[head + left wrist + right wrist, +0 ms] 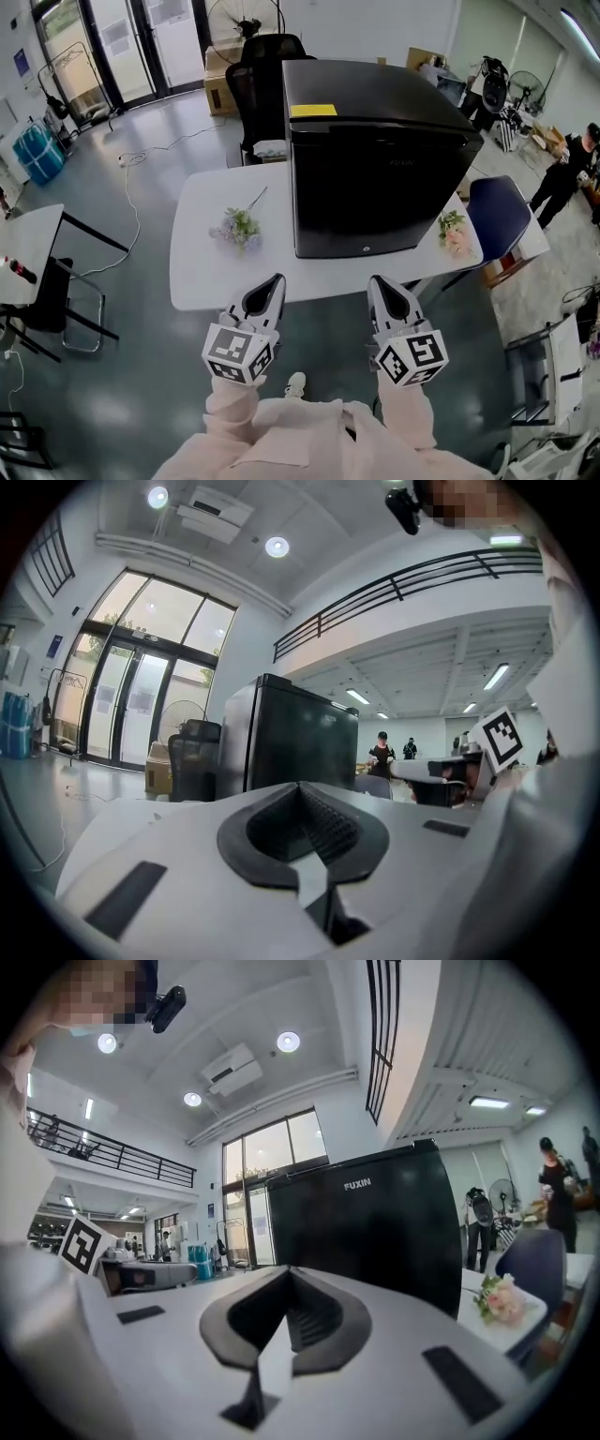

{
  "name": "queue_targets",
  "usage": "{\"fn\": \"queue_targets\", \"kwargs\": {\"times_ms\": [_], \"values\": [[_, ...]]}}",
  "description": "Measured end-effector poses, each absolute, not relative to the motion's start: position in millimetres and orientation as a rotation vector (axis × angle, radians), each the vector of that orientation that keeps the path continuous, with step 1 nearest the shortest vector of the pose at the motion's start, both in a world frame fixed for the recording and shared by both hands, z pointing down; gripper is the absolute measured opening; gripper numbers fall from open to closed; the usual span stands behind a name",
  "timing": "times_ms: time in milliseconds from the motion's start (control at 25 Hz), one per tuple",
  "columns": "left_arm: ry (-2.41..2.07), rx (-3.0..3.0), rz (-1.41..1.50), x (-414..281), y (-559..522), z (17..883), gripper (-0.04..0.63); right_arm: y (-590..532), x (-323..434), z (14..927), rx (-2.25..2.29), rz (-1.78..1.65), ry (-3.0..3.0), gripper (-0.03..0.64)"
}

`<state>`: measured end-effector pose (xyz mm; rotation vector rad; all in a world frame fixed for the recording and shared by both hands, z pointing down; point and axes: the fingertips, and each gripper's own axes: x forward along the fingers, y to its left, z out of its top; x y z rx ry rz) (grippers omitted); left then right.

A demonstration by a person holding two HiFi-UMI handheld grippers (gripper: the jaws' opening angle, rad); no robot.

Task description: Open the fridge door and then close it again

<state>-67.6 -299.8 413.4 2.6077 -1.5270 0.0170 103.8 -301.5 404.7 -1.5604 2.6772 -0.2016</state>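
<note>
A black mini fridge (375, 178) stands on the white table (202, 272), its door closed and facing me, a yellow label on its top. Both grippers hover just off the table's near edge, short of the door. My left gripper (272, 286) is shut and holds nothing; my right gripper (382, 286) is shut and holds nothing as well. In the left gripper view the fridge (300, 747) rises beyond the shut left gripper (302, 794). The right gripper view shows the fridge door (375, 1232) straight ahead of the shut right gripper (288, 1279).
Two small flower bunches lie on the table, one left of the fridge (239, 227), one at its right (455, 234). A black office chair (258, 84) stands behind the table, a blue chair (497, 211) at its right. A person (567, 169) stands far right.
</note>
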Motion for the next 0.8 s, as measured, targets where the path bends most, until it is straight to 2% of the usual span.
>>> {"fn": "queue_targets", "kwargs": {"times_ms": [800], "values": [[-1.538, 2.609, 0.012, -67.3, -312.5, 412.5, 0.011, -308.4, 92.9, 410.7, -1.546, -0.199, 2.721, 0.009]]}}
